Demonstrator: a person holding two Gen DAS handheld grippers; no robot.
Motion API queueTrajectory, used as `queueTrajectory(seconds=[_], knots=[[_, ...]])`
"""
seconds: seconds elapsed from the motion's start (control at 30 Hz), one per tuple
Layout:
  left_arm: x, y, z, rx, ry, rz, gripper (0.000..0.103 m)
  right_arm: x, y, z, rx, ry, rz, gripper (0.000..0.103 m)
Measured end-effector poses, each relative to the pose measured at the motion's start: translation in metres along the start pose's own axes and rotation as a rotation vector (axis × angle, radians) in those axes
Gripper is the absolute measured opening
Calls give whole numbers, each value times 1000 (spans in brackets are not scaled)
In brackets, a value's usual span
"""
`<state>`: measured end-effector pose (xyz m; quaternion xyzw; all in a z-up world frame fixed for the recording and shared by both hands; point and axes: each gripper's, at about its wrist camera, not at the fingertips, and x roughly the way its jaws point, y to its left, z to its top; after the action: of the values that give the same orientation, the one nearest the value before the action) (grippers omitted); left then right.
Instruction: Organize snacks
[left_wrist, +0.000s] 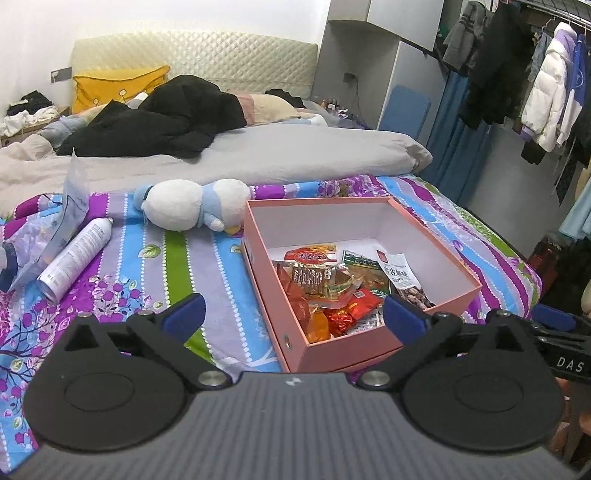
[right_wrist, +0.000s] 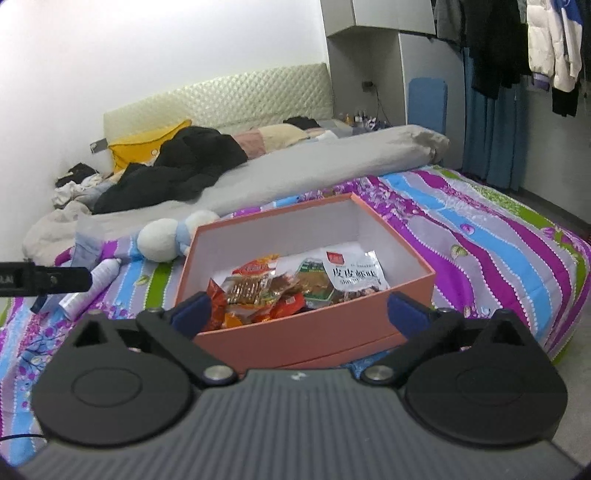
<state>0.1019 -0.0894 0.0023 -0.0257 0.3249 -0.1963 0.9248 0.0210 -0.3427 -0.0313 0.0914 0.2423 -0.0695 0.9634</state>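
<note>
A pink cardboard box (left_wrist: 369, 349) stands open on the striped bedsheet; it also shows in the right wrist view (right_wrist: 314, 332). Several snack packets (left_wrist: 332, 284) lie in a heap inside it, also seen in the right wrist view (right_wrist: 295, 284). My left gripper (left_wrist: 293, 314) is open and empty, just in front of the box's near left corner. My right gripper (right_wrist: 299, 312) is open and empty, low in front of the box's near wall. The right gripper's finger shows at the right edge of the left wrist view (left_wrist: 554, 317).
A white plush toy (left_wrist: 192, 206) lies behind the box's left side. A white spray can (left_wrist: 74, 258) and a clear plastic bag (left_wrist: 62, 221) lie at the left. A grey duvet (left_wrist: 258, 155) and black clothes (left_wrist: 159, 118) cover the far bed. Hanging coats (left_wrist: 546, 92) are at right.
</note>
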Motion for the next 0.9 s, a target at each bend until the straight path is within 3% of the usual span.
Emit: queueTrajectory(seconds=[0.9], knots=[[-7,-14,-2,28,2,31,103,-1,2,-4,-7,17,8,103]])
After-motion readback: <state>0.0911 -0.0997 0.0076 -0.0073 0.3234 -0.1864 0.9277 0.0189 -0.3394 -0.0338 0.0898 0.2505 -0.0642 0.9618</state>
